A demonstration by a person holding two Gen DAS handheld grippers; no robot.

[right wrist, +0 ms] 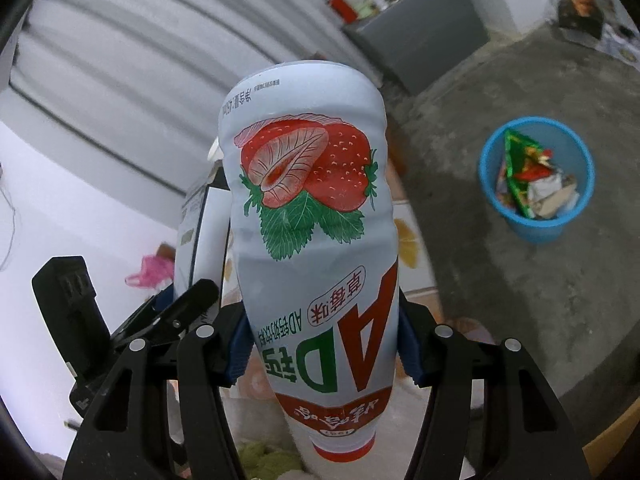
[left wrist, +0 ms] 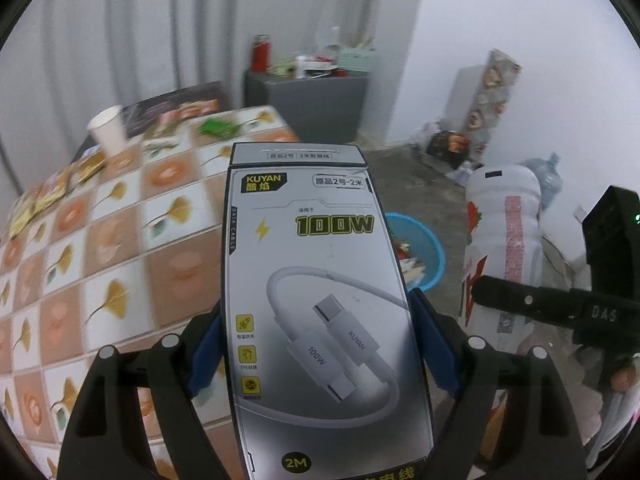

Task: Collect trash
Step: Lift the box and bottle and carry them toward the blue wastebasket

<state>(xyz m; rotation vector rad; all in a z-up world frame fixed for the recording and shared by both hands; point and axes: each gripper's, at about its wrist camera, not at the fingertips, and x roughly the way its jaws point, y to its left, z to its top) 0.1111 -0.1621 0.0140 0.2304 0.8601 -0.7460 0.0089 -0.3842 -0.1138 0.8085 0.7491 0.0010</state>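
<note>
Left gripper is pinching the cable box, right gripper is clamping the strawberry bottle — both probably heading for the blue bin.

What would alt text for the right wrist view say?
A strawberry drink bottle, cap end toward the camera, is gripped between the right gripper's fingers. A blue bin holding wrappers stands on the concrete floor beyond.

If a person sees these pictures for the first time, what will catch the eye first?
A grey cable box fills the left view, clamped in the left claw. A white strawberry-drink bottle, cap toward the camera, fills the right view in the right claw. A blue bin with wrappers stands on the floor.
</note>
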